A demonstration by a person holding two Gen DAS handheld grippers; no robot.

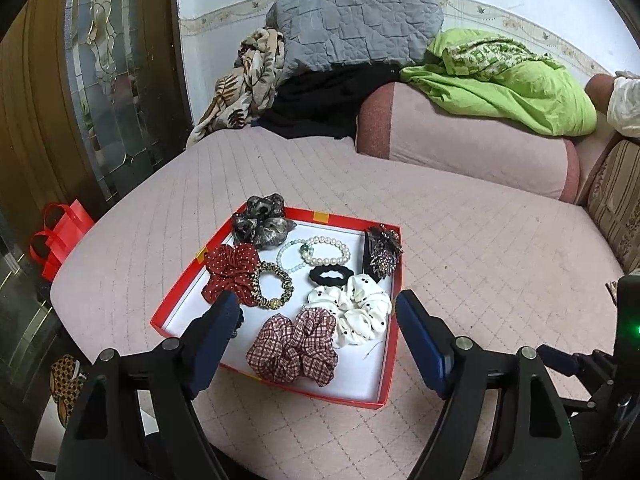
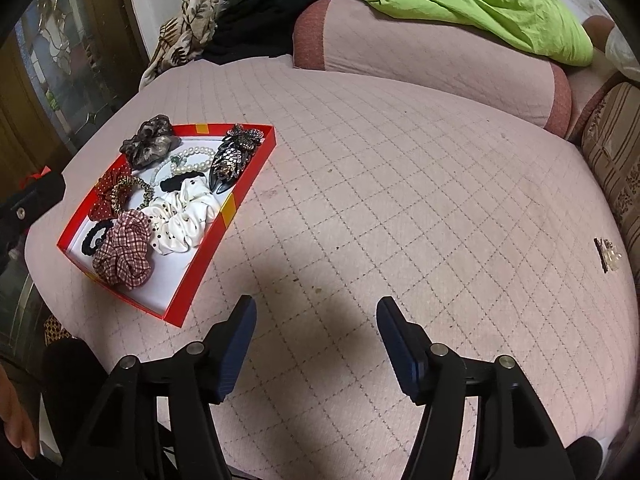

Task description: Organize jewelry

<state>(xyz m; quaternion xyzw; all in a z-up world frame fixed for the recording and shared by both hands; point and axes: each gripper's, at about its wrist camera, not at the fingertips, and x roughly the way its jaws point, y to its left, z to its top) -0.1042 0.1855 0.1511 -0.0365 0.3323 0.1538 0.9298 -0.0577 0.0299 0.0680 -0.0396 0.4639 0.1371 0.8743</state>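
Note:
A red box lid lies on the pink quilted bed. It holds several scrunchies: checked red, white spotted, red dotted, grey-brown. It also holds a gold hair tie, a black hair tie, pearl bracelets and a jewelled clip. My left gripper is open and empty, hovering over the lid's near side. My right gripper is open and empty above bare quilt, right of the lid. A small hair clip lies alone at the far right.
A pink bolster with a green cloth, a grey pillow and a leaf-print cloth line the back. A red bag and a wooden glass door are left of the bed. A striped cushion is at right.

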